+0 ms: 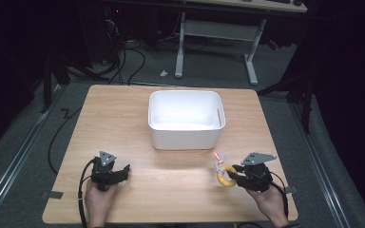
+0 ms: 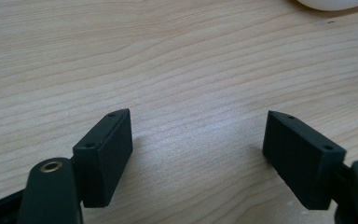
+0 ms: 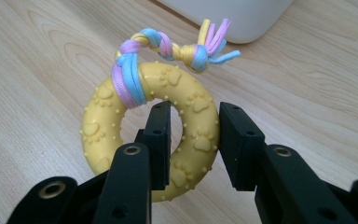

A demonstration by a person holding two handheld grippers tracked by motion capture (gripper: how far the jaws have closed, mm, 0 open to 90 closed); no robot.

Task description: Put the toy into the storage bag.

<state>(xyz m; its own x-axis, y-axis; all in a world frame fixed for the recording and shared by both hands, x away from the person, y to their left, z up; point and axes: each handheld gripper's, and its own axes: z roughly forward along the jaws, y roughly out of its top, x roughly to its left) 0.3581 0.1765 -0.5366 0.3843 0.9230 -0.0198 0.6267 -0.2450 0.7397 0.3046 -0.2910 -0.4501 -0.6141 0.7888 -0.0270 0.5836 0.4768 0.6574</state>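
A yellow rubber ring toy with paw prints carries a knotted pink, blue and yellow rope. My right gripper is shut on the ring's right side, one jaw through its hole and the other outside. From above, the ring lies at the front right of the wooden table, with the right gripper on it. My left gripper is near the front left, and in its own view the jaws stand wide apart over bare wood.
A white rectangular bin stands open in the middle of the table, its corner just beyond the toy and its edge far off. Cables and desk legs lie on the floor behind the table.
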